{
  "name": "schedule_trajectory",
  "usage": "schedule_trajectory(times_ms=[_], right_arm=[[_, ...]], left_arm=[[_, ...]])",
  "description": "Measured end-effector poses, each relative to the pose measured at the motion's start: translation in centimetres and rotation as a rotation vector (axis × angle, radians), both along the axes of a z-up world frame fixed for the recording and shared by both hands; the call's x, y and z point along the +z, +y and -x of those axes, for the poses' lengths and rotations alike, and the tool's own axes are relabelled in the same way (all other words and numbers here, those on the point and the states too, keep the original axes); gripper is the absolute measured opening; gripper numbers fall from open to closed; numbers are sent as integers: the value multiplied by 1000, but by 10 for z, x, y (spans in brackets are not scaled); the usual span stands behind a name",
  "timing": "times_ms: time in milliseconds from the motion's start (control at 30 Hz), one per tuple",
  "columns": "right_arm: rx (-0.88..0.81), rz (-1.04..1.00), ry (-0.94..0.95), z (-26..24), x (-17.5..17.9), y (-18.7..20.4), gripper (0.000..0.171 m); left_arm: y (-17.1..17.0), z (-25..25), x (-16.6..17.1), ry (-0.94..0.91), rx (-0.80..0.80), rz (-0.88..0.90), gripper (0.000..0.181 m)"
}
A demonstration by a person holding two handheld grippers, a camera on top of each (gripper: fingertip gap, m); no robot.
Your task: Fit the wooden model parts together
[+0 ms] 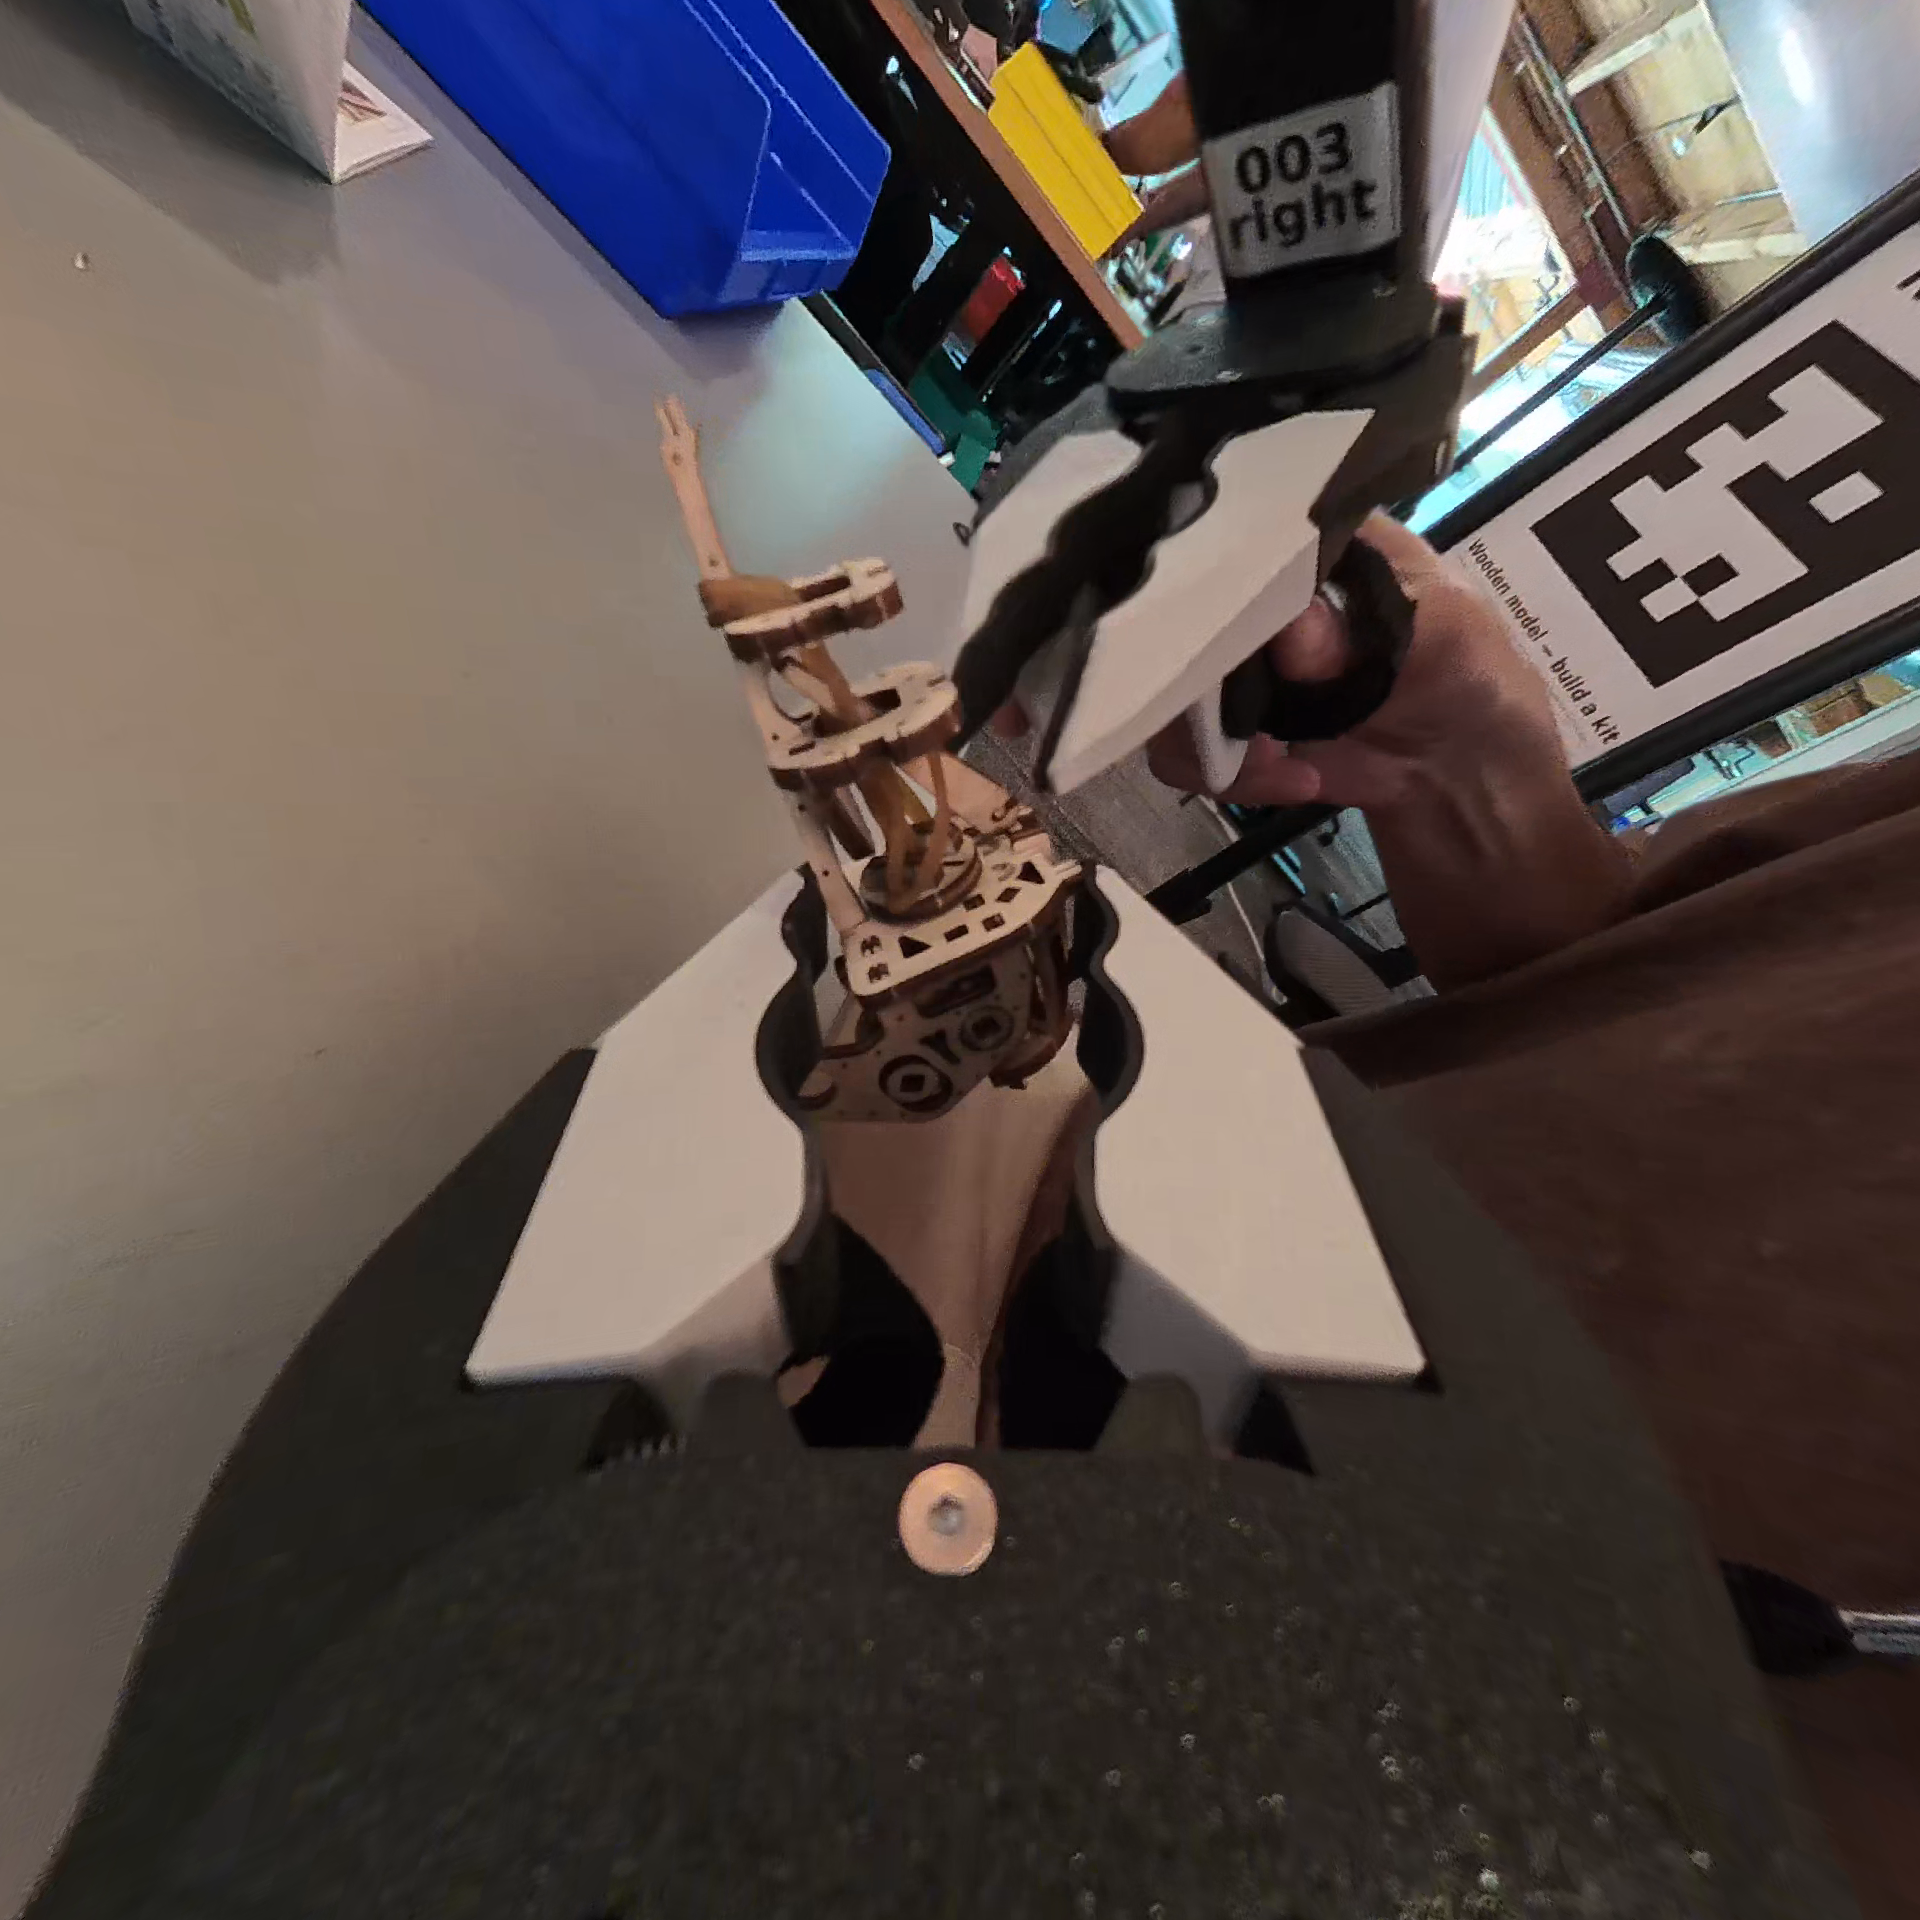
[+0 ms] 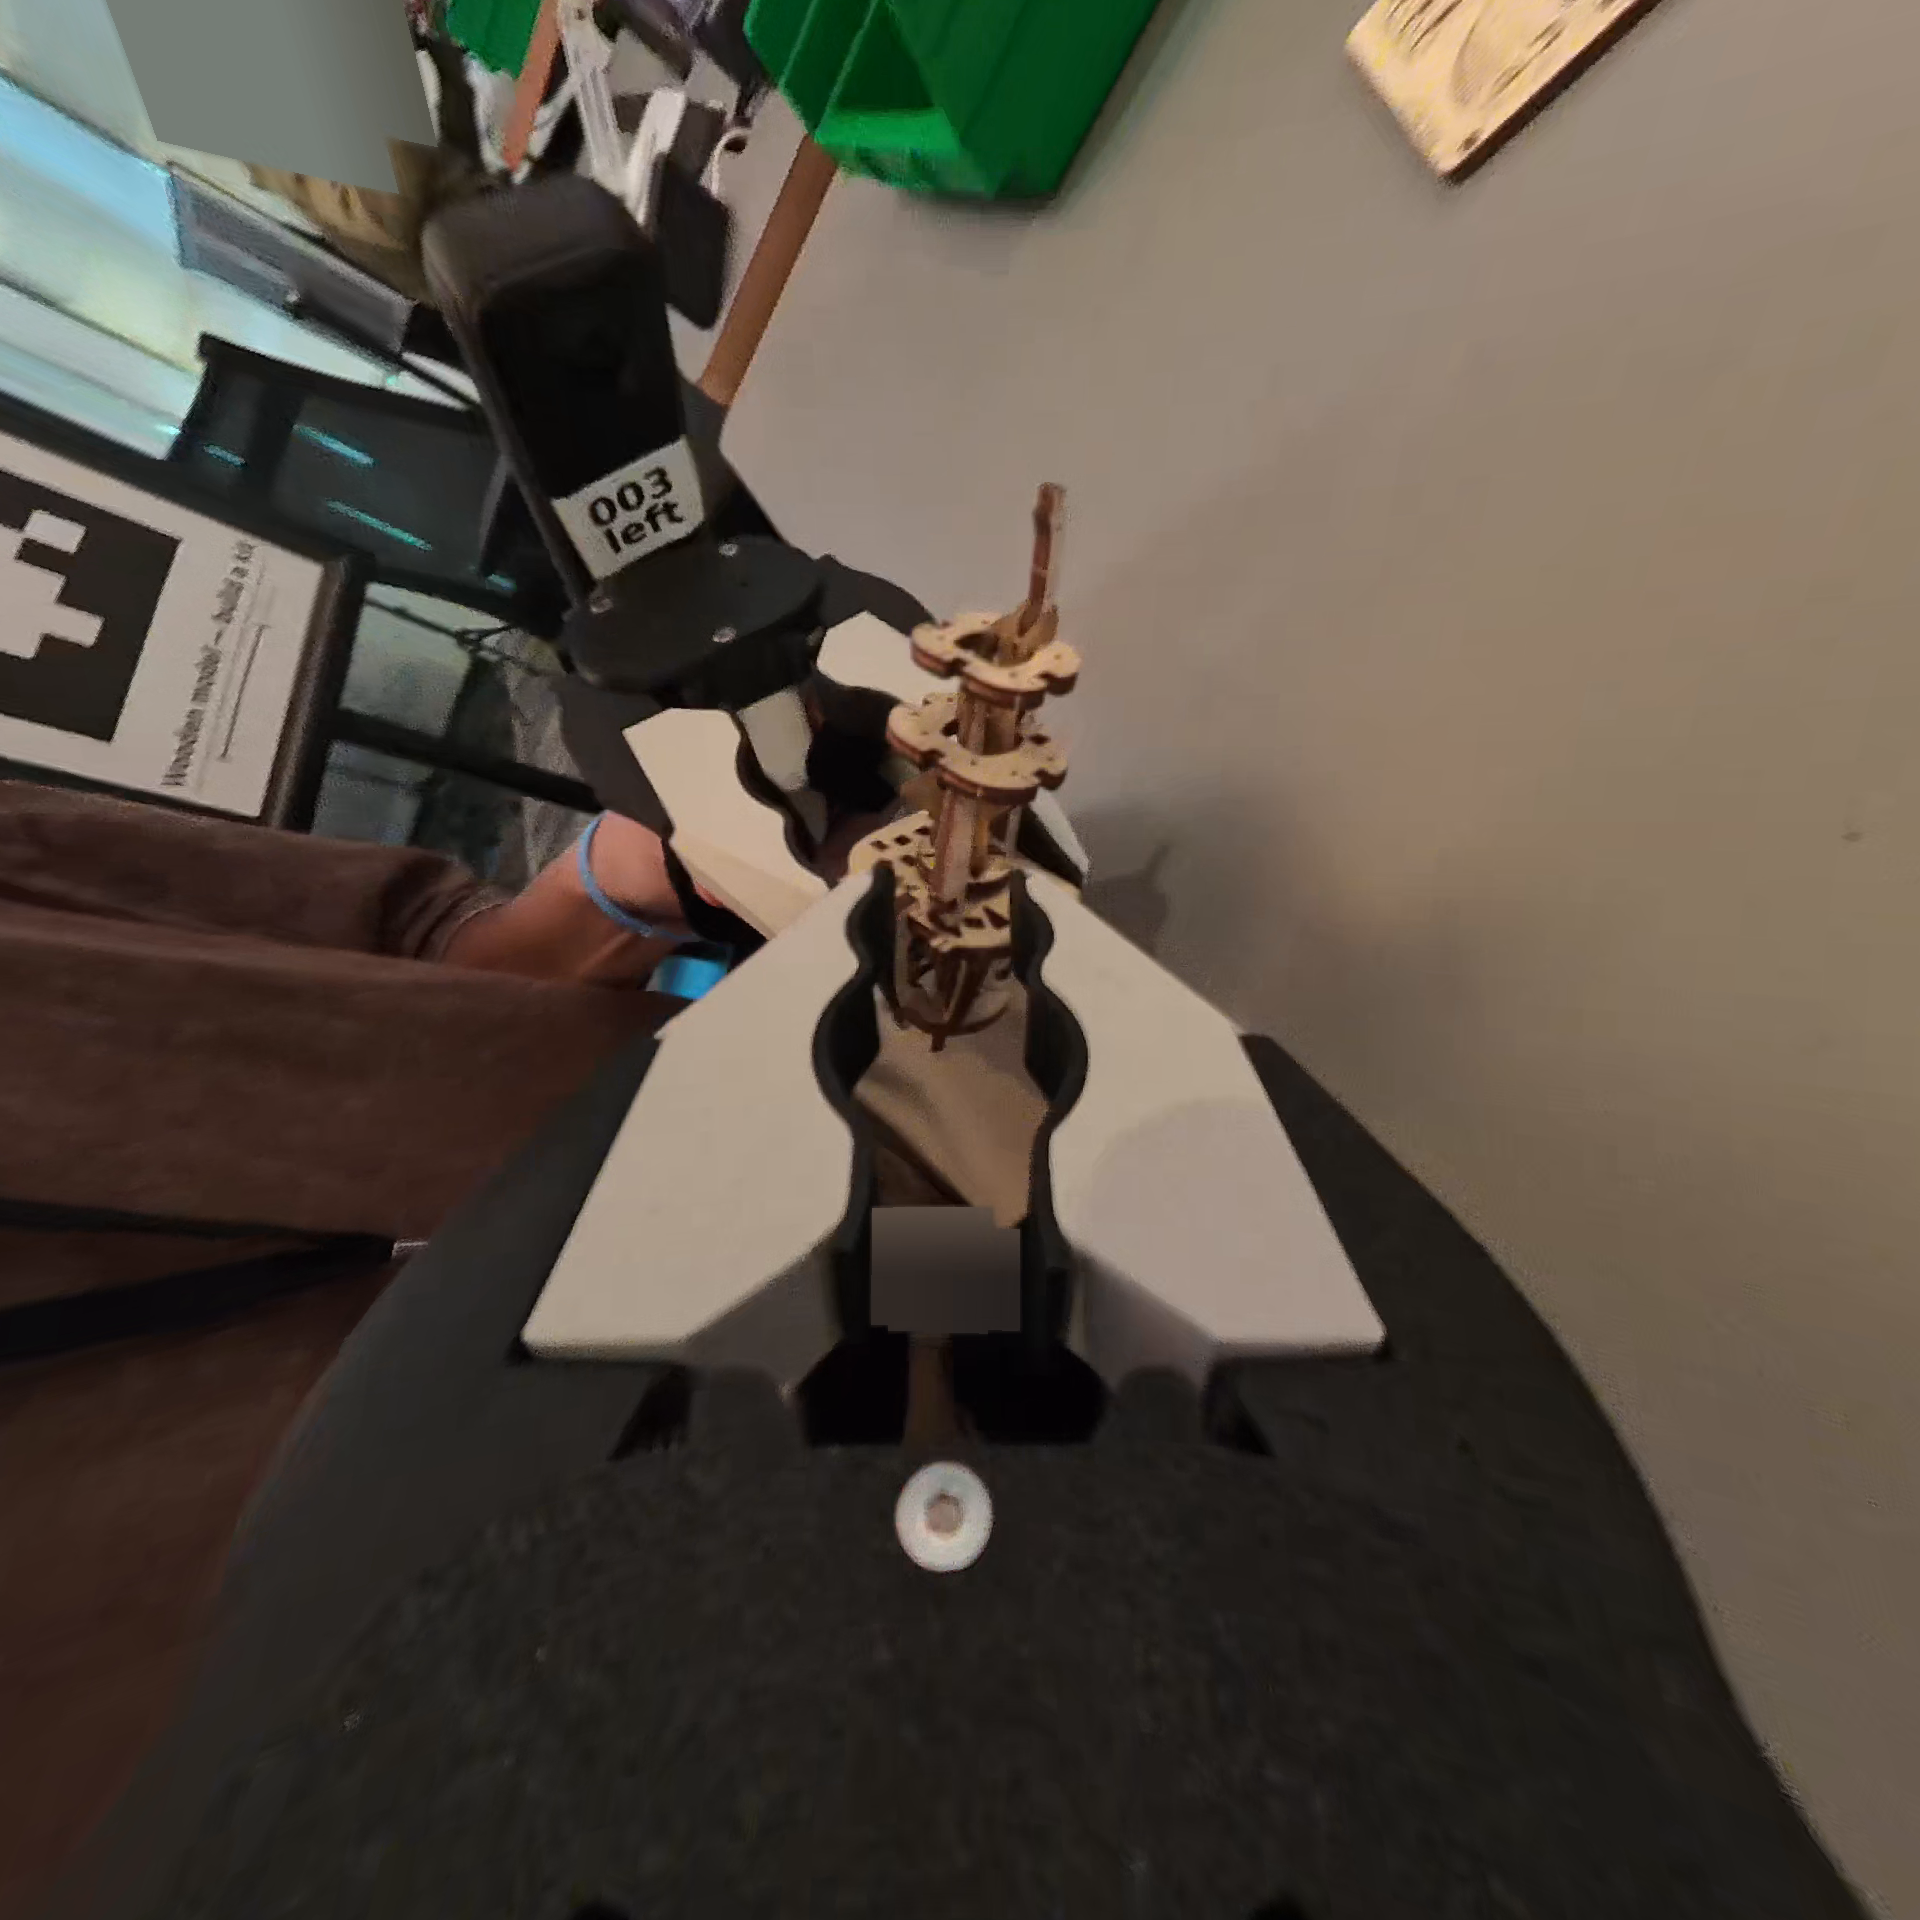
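The wooden model (image 1: 904,935) is a thin tower with three scalloped discs on a perforated base. It is held in the air over the grey table (image 1: 312,675). My left gripper (image 1: 945,894) is shut on the model's base, with a pale flat wooden piece running back between its jaws. My right gripper (image 1: 1003,727) comes in from the upper right, its tips against the model beside the lower disc. In the right wrist view the right gripper (image 2: 951,883) is nearly closed on a beige flat wooden part (image 2: 956,1122). The tower (image 2: 987,748) rises just past its tips, and the left gripper's fingers (image 2: 717,800) show behind.
A blue bin (image 1: 665,135) and a white box (image 1: 260,73) stand on the far part of the table. A green bin (image 2: 914,94) and a wooden part sheet (image 2: 1475,62) lie farther off. A framed sign with a black-and-white marker (image 1: 1766,499) stands behind a hand (image 1: 1455,748). Both grippers' tips are close together, under 4 cm apart.
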State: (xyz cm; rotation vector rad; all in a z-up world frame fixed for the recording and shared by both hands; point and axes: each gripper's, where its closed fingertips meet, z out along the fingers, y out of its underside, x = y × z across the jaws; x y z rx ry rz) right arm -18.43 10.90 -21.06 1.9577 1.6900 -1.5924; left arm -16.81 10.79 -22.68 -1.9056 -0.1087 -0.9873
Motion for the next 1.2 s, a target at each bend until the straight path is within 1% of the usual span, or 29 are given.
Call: schedule_trajectory(times_ms=[67, 133, 200, 267, 367, 467, 567, 733, 800, 933, 1100, 1200], right_arm=[[20, 17, -7, 2, -5, -5, 19], [37, -20, -14, 3, -11, -6, 7], [24, -31, -12, 4, -11, -6, 3], [12, -17, -33, 4, -12, -5, 2], [53, -70, -70, 0, -16, -4, 3], [154, -175, -53, -8, -13, -2, 3], [171, -214, -24, -7, -10, 0, 2], [107, -141, 54, 1, -3, -2, 2], [102, -158, 93, 3, -1, -3, 2], [121, -246, 97, 0, -3, 0, 2], [121, -255, 56, -7, -5, 2, 2], [94, -258, 64, -5, -5, 4, 3]], left_arm=[[0, -2, -2, 21, -7, 8, 46], [0, -4, -3, 36, -10, 12, 46], [0, -1, -6, 37, 2, 23, 46], [1, -1, -5, 3, 2, 31, 46], [0, -3, -9, 36, -18, 37, 46], [-6, -4, -3, -19, -62, 15, 46], [-6, -6, 2, -61, -69, 4, 46], [-5, -7, 15, -222, -71, -26, 45], [-6, -8, 21, -297, -84, -40, 45], [-6, -6, 24, -395, -91, -36, 45], [-6, -6, 18, -297, -82, -29, 45], [-5, -3, 18, -294, -62, -31, 45]])
